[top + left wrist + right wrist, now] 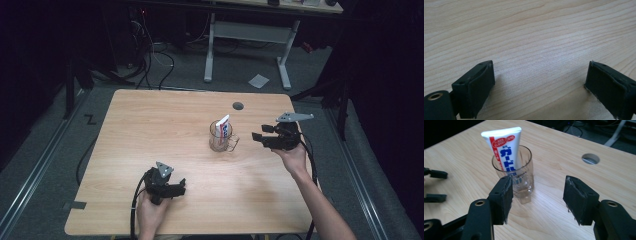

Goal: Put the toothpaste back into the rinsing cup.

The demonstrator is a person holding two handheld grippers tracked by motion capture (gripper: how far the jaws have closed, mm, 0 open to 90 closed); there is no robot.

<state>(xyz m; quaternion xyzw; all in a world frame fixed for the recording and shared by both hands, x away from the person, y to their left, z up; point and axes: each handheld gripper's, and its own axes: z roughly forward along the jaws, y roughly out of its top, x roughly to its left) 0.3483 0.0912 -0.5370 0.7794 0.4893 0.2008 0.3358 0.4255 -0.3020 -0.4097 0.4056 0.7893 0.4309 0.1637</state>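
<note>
Left gripper [181, 187] and right gripper [258, 136] (both hand-held) gape empty.

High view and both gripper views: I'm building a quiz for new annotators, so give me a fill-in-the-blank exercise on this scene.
1. The toothpaste tube stands inside a glass ____.
2. The glass mug has its handle pointing toward the ____ gripper.
3. The fingers of the right gripper are ____, holding nothing.
4. The left gripper hangs over bare ____ tabletop.

Missing words: mug; right; open; wooden

Wooden table [165, 125] bearing glass mug [220, 137]
</note>
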